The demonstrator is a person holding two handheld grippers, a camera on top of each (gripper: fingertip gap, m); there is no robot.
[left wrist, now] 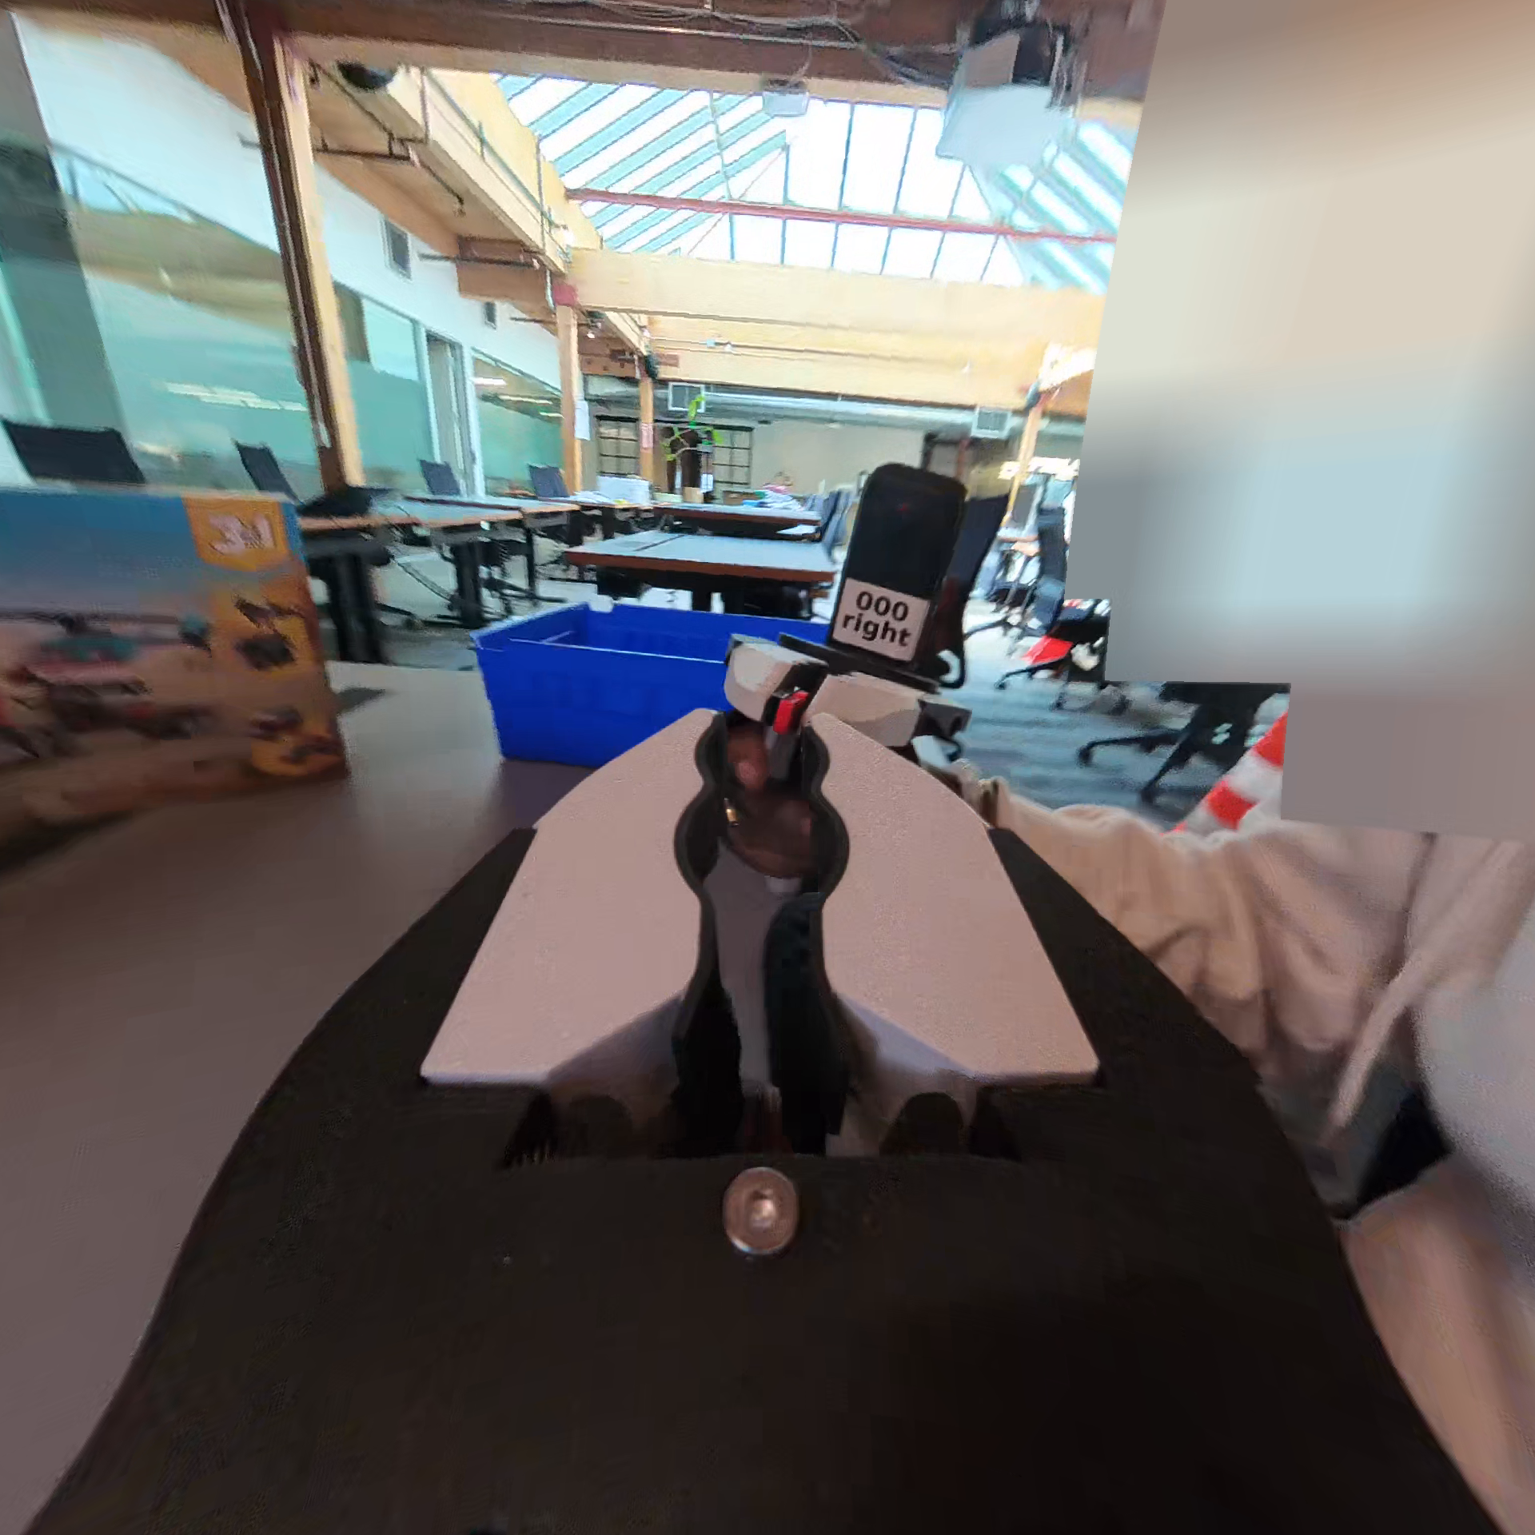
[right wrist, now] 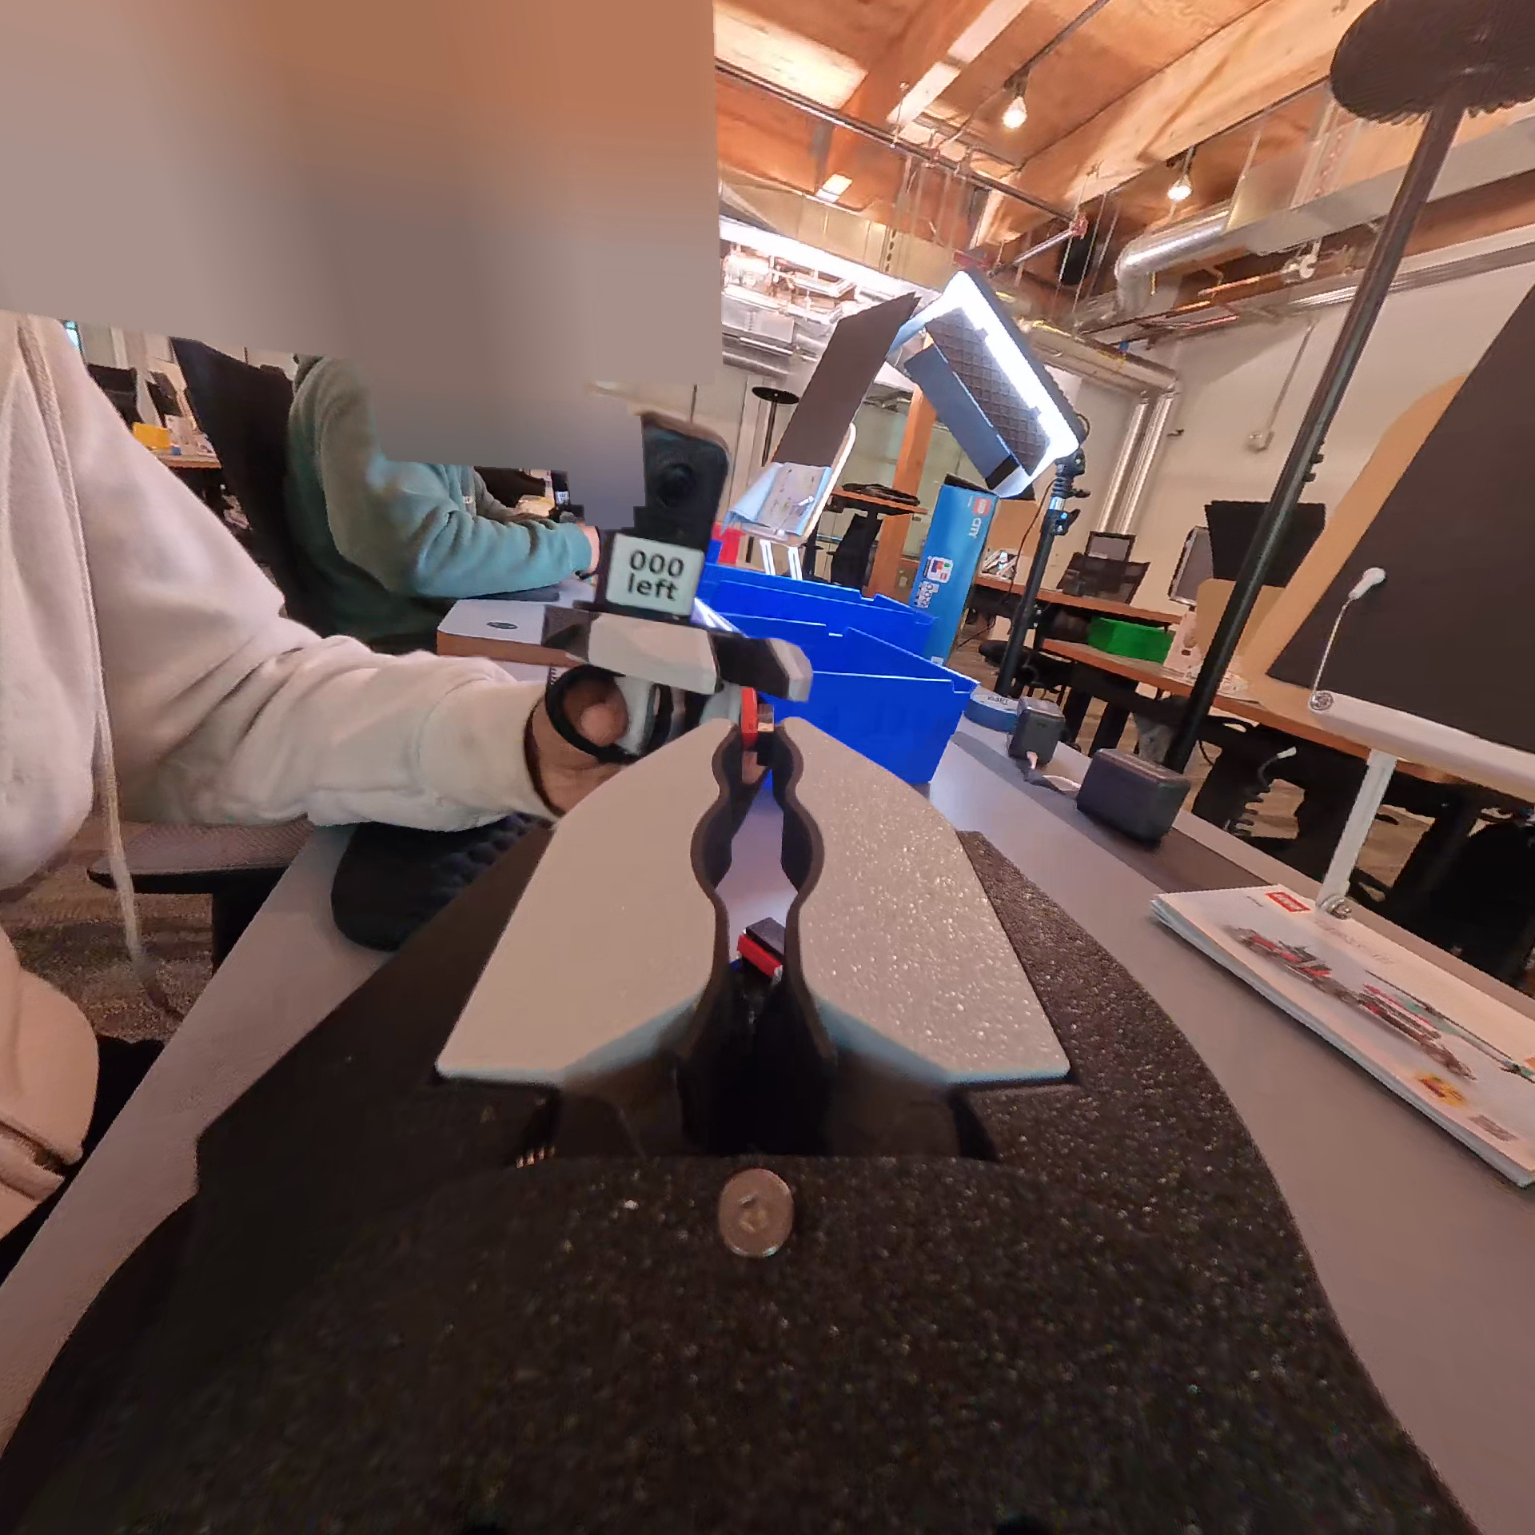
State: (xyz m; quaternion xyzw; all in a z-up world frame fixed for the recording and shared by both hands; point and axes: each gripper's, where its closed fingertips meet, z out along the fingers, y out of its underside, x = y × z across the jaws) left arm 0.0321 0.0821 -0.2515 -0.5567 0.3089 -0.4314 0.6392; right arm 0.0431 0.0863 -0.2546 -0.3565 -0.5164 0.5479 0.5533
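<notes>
Both tools meet tip to tip over the grey surface (right wrist: 1080, 831). The right tool (right wrist: 757, 735) is clenched on a small red-and-black plastic brick piece (right wrist: 752, 724). The left tool (left wrist: 760, 731) is near-closed beside it, contact unclear.

Looked like a big open-plan office. Rows of desks (left wrist: 706, 556) and office chairs (left wrist: 1196, 731) sat toward 12 o'clock. Skylights (left wrist: 831, 166) and timber beams (left wrist: 831, 307) ran overhead.

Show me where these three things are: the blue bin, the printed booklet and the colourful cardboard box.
blue bin (left wrist: 581, 706): left wrist view, on its front wall.
printed booklet (right wrist: 1329, 1022): right wrist view, on its cover.
colourful cardboard box (left wrist: 158, 648): left wrist view, on its front face.
</notes>
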